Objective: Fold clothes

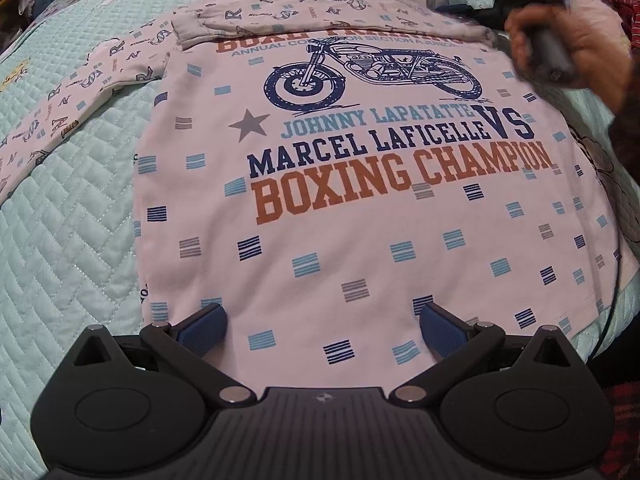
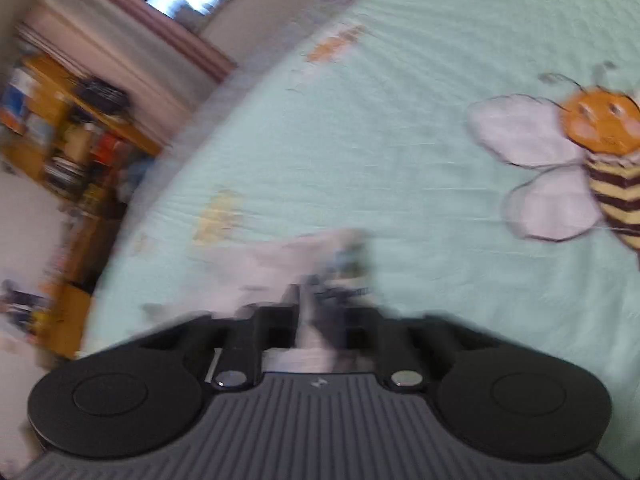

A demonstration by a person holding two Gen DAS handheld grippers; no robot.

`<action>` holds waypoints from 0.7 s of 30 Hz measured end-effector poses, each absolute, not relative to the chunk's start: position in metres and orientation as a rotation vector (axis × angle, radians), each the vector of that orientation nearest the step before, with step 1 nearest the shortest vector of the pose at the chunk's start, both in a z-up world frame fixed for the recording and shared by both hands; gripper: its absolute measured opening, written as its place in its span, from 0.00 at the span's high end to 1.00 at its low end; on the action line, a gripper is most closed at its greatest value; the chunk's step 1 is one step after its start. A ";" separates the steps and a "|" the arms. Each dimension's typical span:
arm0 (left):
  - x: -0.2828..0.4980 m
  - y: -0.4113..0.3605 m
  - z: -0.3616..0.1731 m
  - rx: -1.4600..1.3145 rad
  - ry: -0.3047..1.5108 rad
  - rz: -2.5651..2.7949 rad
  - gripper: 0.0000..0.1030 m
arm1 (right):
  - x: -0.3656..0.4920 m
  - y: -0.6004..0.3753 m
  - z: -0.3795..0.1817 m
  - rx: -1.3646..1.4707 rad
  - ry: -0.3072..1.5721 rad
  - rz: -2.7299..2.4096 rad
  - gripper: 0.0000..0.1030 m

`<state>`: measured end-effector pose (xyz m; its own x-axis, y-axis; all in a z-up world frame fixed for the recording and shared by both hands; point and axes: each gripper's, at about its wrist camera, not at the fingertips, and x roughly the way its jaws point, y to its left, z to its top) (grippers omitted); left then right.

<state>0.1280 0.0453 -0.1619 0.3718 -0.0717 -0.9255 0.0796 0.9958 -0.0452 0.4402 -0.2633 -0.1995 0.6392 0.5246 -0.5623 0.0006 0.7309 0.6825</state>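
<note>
Quilt [image 1: 68, 216], pale green and stitched, covered the bed and carried everything else; a bee patch [image 2: 600, 152] was sewn on it, well away from the shirt in the right wrist view. Shirt [image 1: 360, 208] lay print side up in the middle of the quilt, body spread flat, motorcycle graphic and lettering readable, hem nearest the left wrist camera. One sleeve [image 1: 60, 120] ran out straight from the shirt's shoulder across the quilt, not yet brought in. The other sleeve [image 1: 320, 12] lay folded across the top of the shirt, over the upper line of print, so that first fold looked done or nearly so. Judged progress: early; one sleeve in, one sleeve out, body not yet folded up. Left gripper [image 1: 322, 330] hung over the shirt's hem, jaws wide apart, pads on either side of bare fabric and clamping nothing. Right gripper [image 2: 320, 304] had its jaws closed together with a pale strip of cloth pinched between them, most likely sleeve or shoulder fabric of the shirt; the frame was too smeared to say which part. A hand [image 1: 560, 48] held that tool beside the shirt's far corner, as seen from the left wrist. Shelves [image 2: 60, 140] stood beyond the quilt's edge, blurred. Left to do, by my reading: straight sleeve in, then hem up toward the collar.
</note>
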 end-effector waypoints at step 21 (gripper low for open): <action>0.129 0.044 -0.163 0.013 1.184 -0.088 0.00 | 0.387 -0.245 -0.162 0.703 0.734 0.506 0.81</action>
